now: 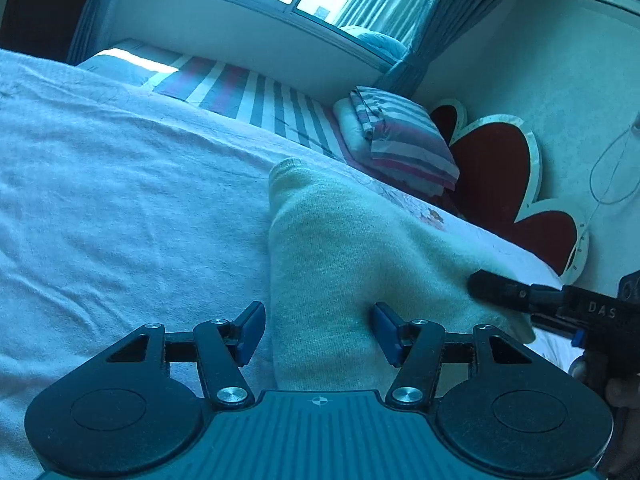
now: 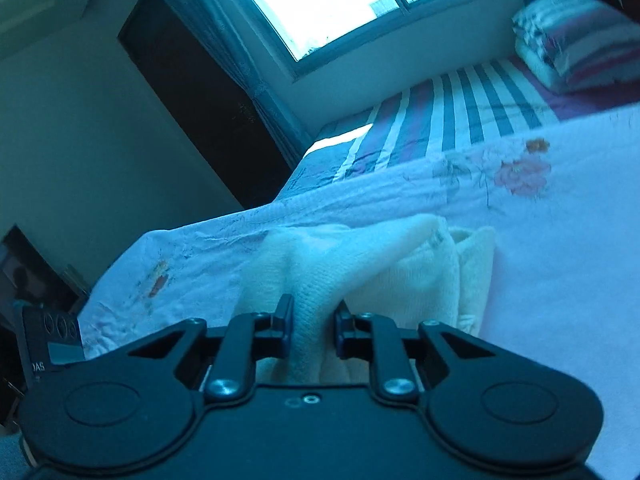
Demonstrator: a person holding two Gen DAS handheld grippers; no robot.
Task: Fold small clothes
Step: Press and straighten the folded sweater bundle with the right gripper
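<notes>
A cream knit garment (image 1: 340, 248) lies on the pale flowered bedsheet (image 1: 100, 200), one narrow end pointing away from me. My left gripper (image 1: 320, 332) is open low over its near end; the left pad sits just off the fabric's edge and the right pad (image 1: 386, 332) rests on the knit. From the right, my right gripper (image 1: 500, 292) reaches onto the garment's right corner. In the right wrist view the right gripper (image 2: 314, 324) is shut on a raised fold of the garment (image 2: 360, 264), and the fabric rises in a ridge from its fingers.
A folded striped quilt (image 1: 400, 140) lies at the head of the bed beside a red heart-shaped headboard (image 1: 500, 168). A striped sheet (image 1: 248, 92) runs along under the window. The bed's edge and a dark doorway (image 2: 200, 100) are on the left in the right wrist view.
</notes>
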